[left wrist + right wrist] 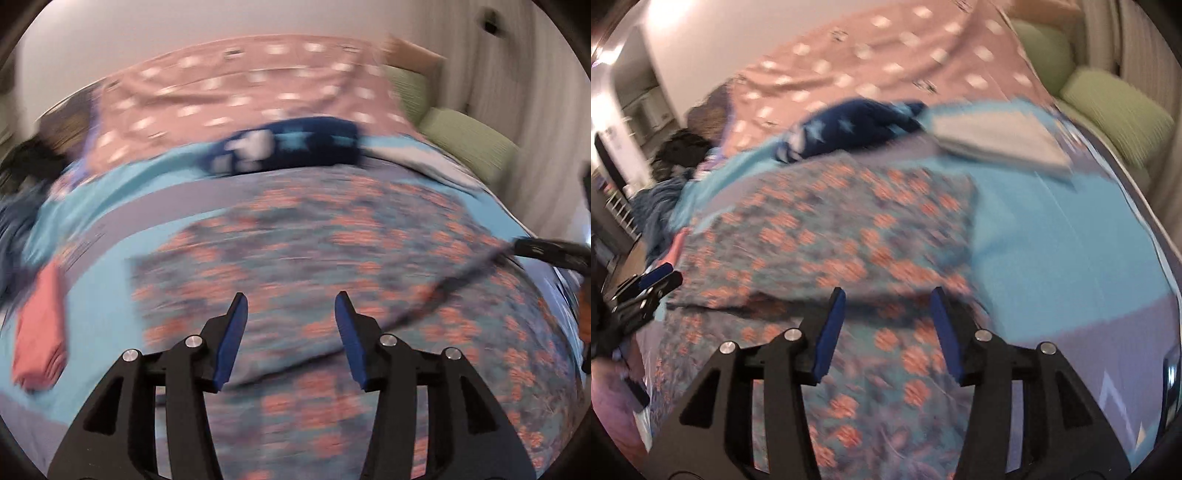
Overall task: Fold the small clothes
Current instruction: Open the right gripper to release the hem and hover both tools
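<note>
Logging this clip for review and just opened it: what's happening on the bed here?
A person holding a gripper in each hand is folding small clothes on a bed. The left gripper and right gripper both stand open with nothing between the pads, above a floral garment lying partly folded on the blue sheet. A folded pink piece, a folded grey one and a navy starred item lie nearby. Both pictures are blurred.
</note>
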`<control>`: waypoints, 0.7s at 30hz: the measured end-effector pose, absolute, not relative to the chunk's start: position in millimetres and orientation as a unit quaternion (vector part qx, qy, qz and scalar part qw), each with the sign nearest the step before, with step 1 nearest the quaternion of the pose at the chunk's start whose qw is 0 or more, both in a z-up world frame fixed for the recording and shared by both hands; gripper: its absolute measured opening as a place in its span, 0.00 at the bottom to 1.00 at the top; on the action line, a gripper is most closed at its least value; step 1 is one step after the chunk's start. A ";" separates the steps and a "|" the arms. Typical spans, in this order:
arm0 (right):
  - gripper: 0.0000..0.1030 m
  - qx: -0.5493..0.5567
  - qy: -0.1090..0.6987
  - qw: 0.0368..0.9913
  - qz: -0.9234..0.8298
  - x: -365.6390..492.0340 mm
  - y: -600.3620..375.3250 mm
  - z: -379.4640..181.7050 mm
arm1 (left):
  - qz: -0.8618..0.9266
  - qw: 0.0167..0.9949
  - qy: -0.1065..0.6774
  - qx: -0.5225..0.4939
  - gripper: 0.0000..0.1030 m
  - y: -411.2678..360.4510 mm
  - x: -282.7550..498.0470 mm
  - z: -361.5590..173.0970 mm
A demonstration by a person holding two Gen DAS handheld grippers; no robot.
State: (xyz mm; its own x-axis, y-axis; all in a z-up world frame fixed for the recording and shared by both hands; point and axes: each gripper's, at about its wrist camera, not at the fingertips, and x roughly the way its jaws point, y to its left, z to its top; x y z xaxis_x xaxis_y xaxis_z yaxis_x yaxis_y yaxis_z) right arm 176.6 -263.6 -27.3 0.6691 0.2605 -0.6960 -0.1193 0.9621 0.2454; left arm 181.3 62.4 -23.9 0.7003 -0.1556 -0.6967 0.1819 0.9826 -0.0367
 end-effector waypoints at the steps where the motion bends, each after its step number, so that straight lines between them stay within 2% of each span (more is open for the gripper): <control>1: 0.51 0.090 0.388 0.910 0.116 179.9 -259.2 -27.5 | -0.076 0.921 0.383 -0.008 0.49 77.3 185.3 -25.0; 2: 0.55 0.088 0.389 0.908 0.129 186.3 -253.2 -32.8 | -0.062 0.917 0.391 -0.048 0.48 96.8 189.5 -28.2; 3: 0.66 0.075 0.405 0.902 0.126 195.8 -248.7 -42.1 | -0.059 0.910 0.398 -0.099 0.48 118.5 193.7 -33.6; 6: 0.68 0.041 0.481 0.873 0.071 217.1 -242.5 -91.1 | -0.069 0.892 0.419 -0.154 0.40 139.4 204.0 -49.7; 8: 0.70 0.031 0.455 0.887 0.072 209.6 -238.9 -89.2 | -0.079 0.888 0.428 -0.146 0.36 133.1 207.2 -56.0; 10: 0.76 0.008 0.458 0.885 0.080 205.9 -232.1 -86.1 | -0.090 0.887 0.437 -0.120 0.36 119.2 213.7 -62.6; 15: 0.77 0.025 0.459 0.883 0.092 201.3 -238.5 -85.9 | -0.063 0.890 0.446 -0.068 0.36 99.2 229.8 -74.9; 16: 0.77 0.028 0.458 0.884 0.094 199.3 -240.2 -85.7 | -0.063 0.892 0.443 -0.068 0.30 97.9 232.0 -73.3; 17: 0.77 0.028 0.457 0.884 0.095 197.9 -240.8 -85.1 | -0.068 0.894 0.438 -0.067 0.03 96.8 232.4 -69.7; 21: 0.80 0.032 0.455 0.884 0.099 192.2 -243.2 -85.9 | -0.084 0.923 0.376 -0.026 0.03 91.1 221.2 -27.0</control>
State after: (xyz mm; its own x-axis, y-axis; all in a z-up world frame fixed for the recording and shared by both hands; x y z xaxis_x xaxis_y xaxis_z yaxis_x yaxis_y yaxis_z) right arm 192.2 -243.2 -85.9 0.5657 0.2044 -0.7989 -0.1469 0.9783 0.1463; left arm 221.2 91.1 -27.0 0.7037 -0.1752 -0.6886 0.1358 0.9844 -0.1117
